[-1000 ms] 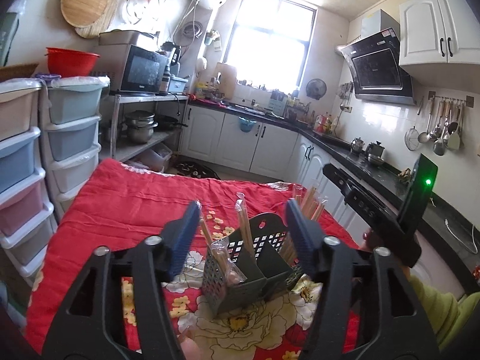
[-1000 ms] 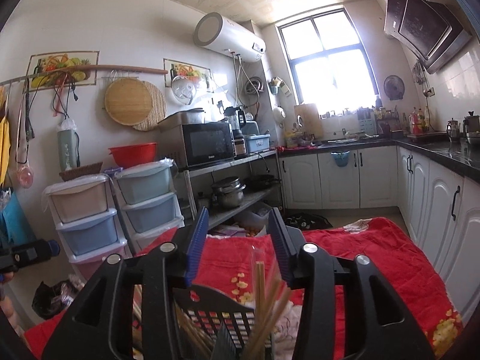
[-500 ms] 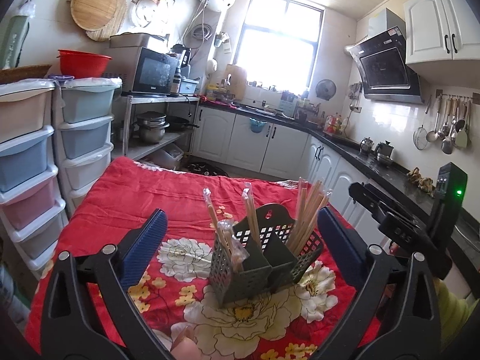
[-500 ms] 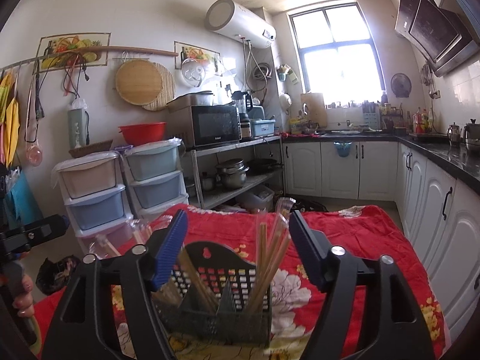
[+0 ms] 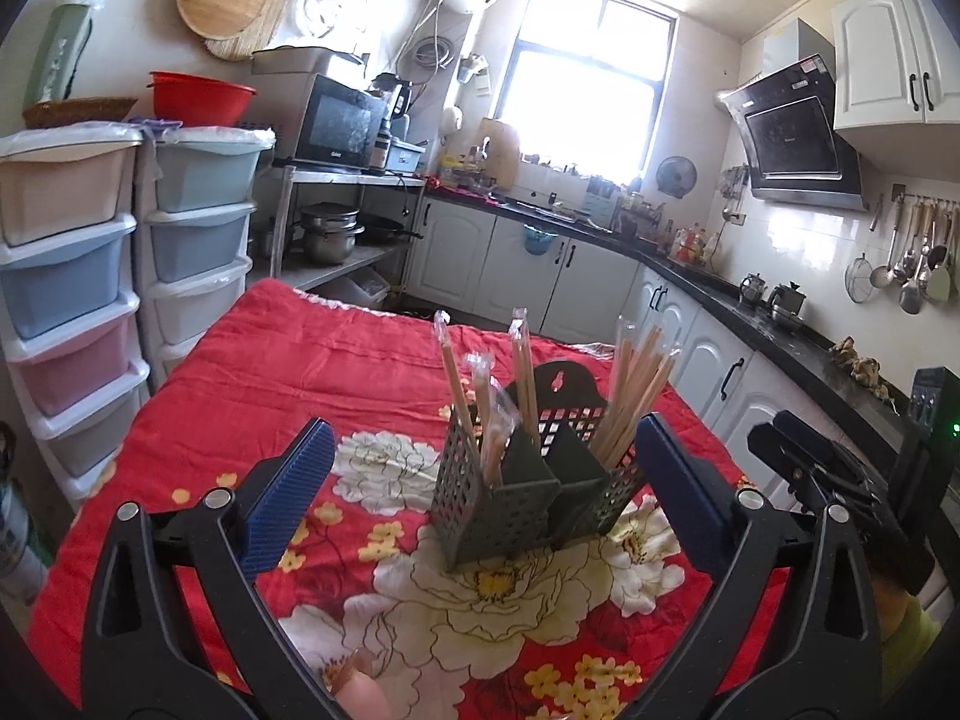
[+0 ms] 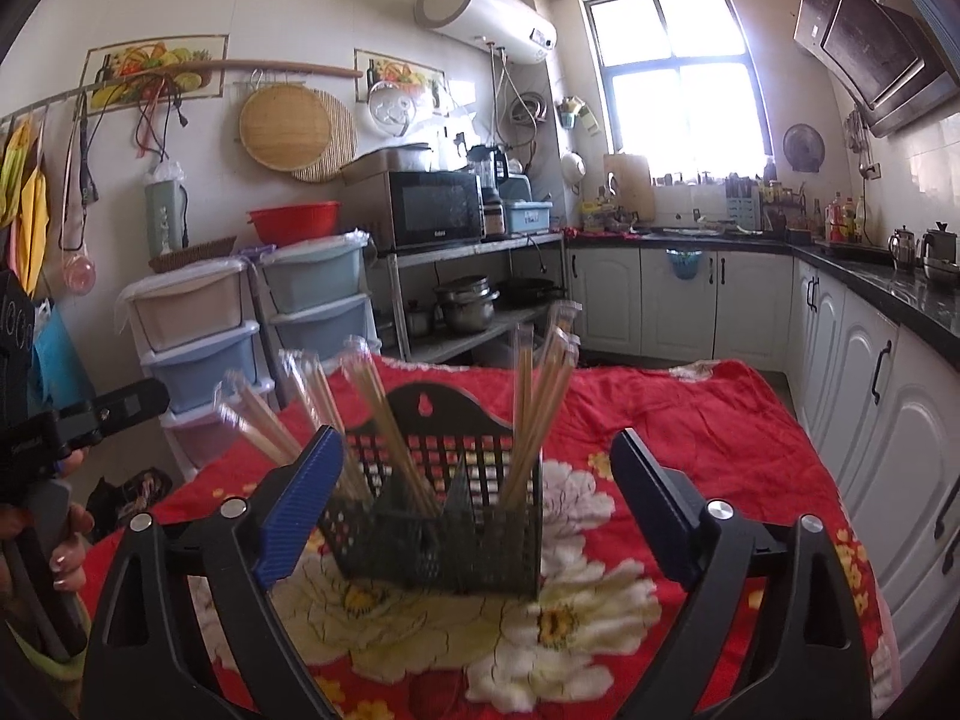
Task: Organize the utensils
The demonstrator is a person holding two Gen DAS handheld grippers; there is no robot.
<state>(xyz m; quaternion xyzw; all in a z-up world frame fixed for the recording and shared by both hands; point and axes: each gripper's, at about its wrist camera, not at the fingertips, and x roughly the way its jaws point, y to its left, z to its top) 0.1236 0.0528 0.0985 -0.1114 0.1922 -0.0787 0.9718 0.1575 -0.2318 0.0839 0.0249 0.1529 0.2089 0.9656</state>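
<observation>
A dark green perforated utensil caddy (image 5: 516,504) stands upright on the red floral cloth (image 5: 270,372). Plastic-wrapped chopsticks (image 5: 456,378) lean in its left compartment and a bare bundle of chopsticks (image 5: 636,390) in its right one. My left gripper (image 5: 480,456) is open wide, its blue pads either side of the caddy and clear of it. In the right wrist view the caddy (image 6: 432,540) sits just beyond my right gripper (image 6: 477,450). Its jaws are opening, and the pads stand apart from the caddy's walls. Wrapped chopsticks (image 6: 300,396) and bare chopsticks (image 6: 540,396) stick up there.
Stacked pastel plastic drawers (image 5: 66,276) stand left of the table. White cabinets (image 6: 900,420) under a black counter run along the right. A hand (image 6: 66,546) grips the other tool's handle at the left edge. The cloth (image 6: 720,420) lies bare around the caddy.
Both grippers' jaws have spread from narrow to wide and drawn back from the caddy. The caddy now sits farther ahead of both cameras on the cloth.
</observation>
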